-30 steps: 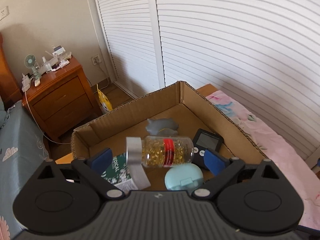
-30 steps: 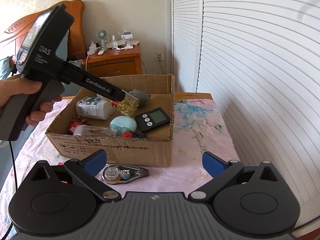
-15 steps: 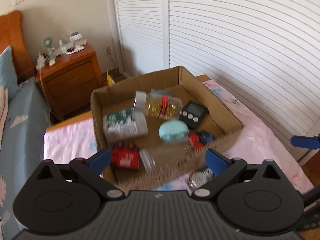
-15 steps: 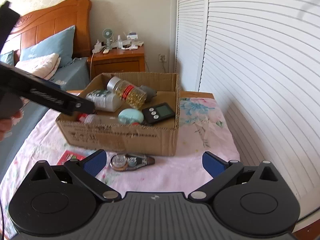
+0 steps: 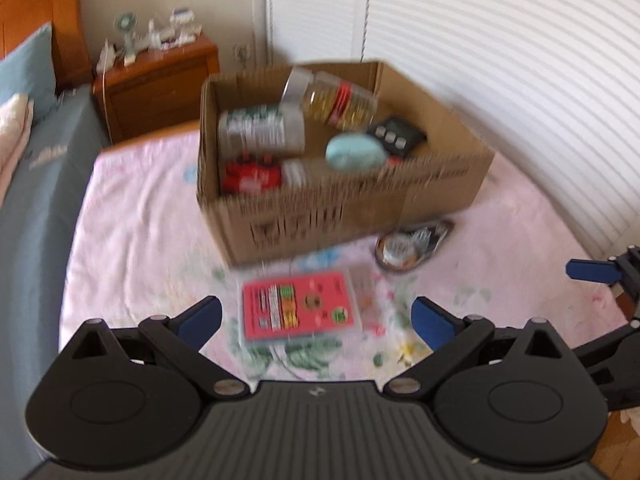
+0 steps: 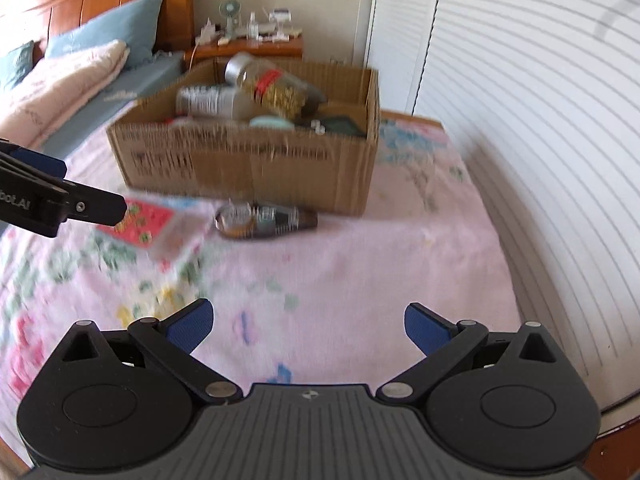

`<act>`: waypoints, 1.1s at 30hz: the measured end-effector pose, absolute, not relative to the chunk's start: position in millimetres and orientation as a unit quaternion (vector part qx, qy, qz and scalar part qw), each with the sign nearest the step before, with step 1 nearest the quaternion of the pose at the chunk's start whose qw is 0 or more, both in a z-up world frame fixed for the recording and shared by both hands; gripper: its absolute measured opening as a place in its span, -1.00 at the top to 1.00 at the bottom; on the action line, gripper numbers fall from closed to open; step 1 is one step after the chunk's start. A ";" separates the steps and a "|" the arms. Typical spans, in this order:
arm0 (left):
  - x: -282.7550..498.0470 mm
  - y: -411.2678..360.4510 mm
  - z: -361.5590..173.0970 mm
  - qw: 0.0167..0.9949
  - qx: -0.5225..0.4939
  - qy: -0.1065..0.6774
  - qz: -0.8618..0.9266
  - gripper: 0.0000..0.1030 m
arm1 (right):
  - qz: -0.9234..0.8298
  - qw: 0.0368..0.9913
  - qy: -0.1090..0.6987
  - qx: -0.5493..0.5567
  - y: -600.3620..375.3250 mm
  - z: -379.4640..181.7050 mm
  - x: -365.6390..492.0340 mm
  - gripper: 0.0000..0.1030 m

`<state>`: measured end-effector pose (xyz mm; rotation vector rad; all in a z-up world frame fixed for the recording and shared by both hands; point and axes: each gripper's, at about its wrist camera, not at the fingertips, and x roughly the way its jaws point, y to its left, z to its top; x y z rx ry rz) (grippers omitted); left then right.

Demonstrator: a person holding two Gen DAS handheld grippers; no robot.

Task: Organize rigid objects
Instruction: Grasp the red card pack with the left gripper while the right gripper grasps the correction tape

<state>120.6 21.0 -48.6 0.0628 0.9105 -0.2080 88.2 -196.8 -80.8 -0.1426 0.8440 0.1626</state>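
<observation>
Left wrist view: left gripper (image 5: 316, 314) has pulled back from the cardboard box (image 5: 344, 204) – a second ago it hung over the box with the capsule bottle (image 5: 338, 100) between its fingers
Jaws: both spread, nothing held; right gripper (image 6: 308, 322) likewise
Bottle: now lying tilted inside the box, on top of the white jar (image 5: 260, 128)
Left to sort: red card (image 5: 298, 306) and tape measure (image 5: 412, 242) on the floral sheet, both outside the box
Meaning: one drop-off looks done – the card, straight ahead of the left gripper, seems the likely next pick
</observation>
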 end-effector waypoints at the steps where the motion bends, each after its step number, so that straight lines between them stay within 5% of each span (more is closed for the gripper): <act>1: 120.5 21.2 -55.1 0.892 0.026 0.441 -0.095 -0.95 | 0.079 0.905 0.413 -0.069 -196.7 -84.4 87.7 -1.00; 24: 143.5 15.3 -102.8 0.894 0.003 0.447 -0.026 -0.98 | 0.094 0.892 0.439 -0.059 -194.3 -108.8 105.6 -1.00; 33: 145.4 23.3 -99.1 0.896 0.000 0.444 -0.028 -0.72 | 0.106 0.885 0.448 -0.067 -187.4 -108.3 121.5 -1.00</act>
